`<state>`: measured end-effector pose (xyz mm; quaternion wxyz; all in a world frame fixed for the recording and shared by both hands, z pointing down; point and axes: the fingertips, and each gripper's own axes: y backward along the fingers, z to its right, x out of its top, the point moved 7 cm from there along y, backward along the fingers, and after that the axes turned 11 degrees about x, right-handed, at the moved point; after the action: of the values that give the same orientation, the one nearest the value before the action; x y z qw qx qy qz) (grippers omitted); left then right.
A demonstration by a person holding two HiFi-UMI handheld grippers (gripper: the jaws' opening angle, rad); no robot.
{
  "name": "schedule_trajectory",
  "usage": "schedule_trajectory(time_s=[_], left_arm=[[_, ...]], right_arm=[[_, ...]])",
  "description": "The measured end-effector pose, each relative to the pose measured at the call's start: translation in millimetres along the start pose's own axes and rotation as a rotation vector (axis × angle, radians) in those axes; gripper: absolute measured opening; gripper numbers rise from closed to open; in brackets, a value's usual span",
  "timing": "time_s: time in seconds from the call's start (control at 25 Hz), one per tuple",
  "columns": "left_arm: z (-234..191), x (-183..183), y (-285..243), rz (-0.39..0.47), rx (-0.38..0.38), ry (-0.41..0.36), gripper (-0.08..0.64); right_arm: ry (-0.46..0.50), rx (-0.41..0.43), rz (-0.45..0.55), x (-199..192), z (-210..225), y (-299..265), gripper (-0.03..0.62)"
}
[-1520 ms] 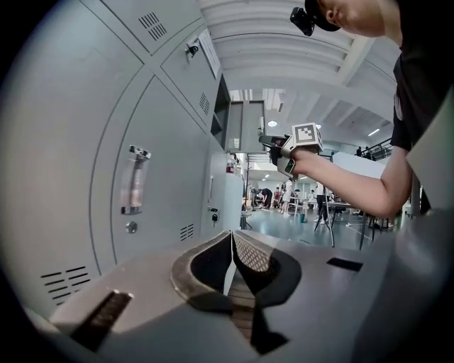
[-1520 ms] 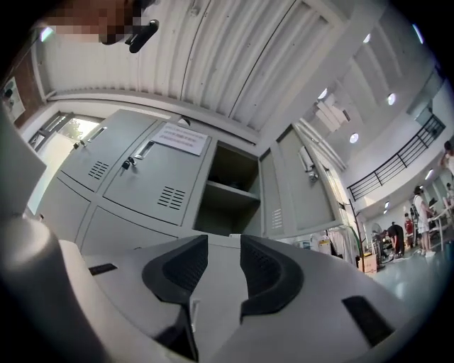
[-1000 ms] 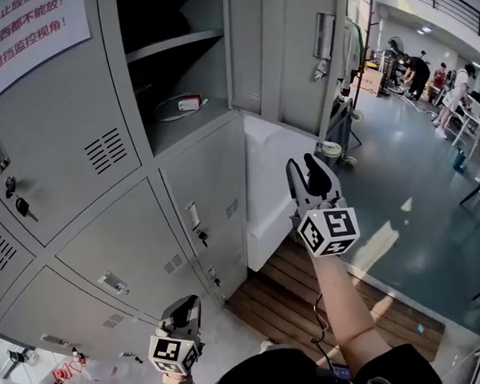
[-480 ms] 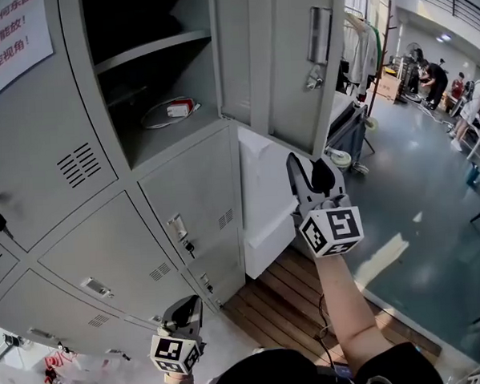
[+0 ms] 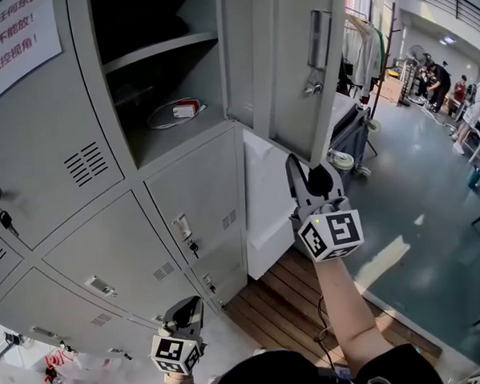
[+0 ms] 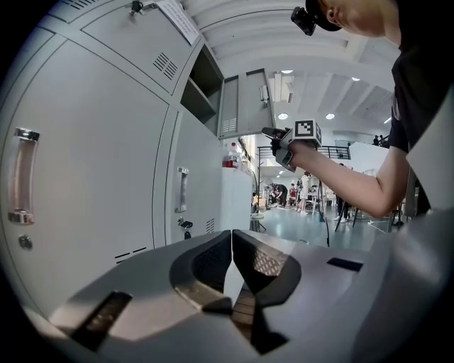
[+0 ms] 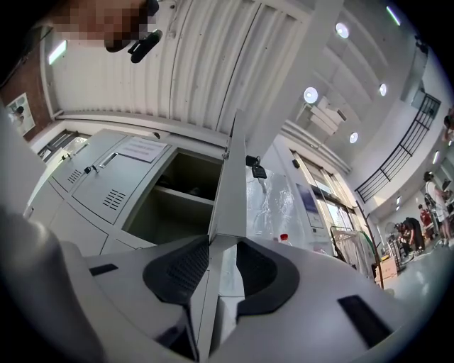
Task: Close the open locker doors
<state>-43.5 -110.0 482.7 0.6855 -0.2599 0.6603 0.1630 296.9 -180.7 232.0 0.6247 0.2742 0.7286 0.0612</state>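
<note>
Setting up the closing push, probably — holding the right hand-held gripper [image 5: 308, 167], jaws apart, at the swung-out upper locker door [image 5: 297, 64]'s lower edge; holding the left hand-held gripper [image 5: 188, 309] low, jaws together, empty; next needing a sideways shove toward the frame.

Indoor, evenly bright. Round ceiling lights [image 7: 310, 94] clip to white in the right gripper view. A pale glare patch sits on the floor [image 5: 388, 256]. The open locker compartment [image 5: 152, 39] falls off dark toward its back — the upper part is nearly black. Shadows are soft, no hard edges. Both gripper views are heavy fisheye, with black vignette in the corners and straight locker lines bowed. Left gripper [image 6: 232, 232] and right gripper [image 7: 223, 241] look slightly soft close to the lens. Head view is sharp, with mild bending at its edges.
</note>
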Motion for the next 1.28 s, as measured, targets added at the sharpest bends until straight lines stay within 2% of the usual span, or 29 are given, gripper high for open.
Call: schedule_trajectory(time_s=[0.56, 0.92, 1.28], left_arm=[[-37.3, 0.2, 30.6, 0.004, 0.002, 0.017, 0.023], [-67.6, -10.7, 56.8, -0.003, 0.041, 0.034, 0.023], [-103.0, -19.3, 85.5, -0.015, 0.122, 0.054, 0.023]], right_arm=[[0.02, 0.032, 0.005, 10.1, -67.3, -12.5, 0.123], [0.048, 0.042, 0.005, 10.4, -105.9, -31.0, 0.135], [0.073, 0.073, 0.004, 6.0, -147.3, -59.6, 0.175]])
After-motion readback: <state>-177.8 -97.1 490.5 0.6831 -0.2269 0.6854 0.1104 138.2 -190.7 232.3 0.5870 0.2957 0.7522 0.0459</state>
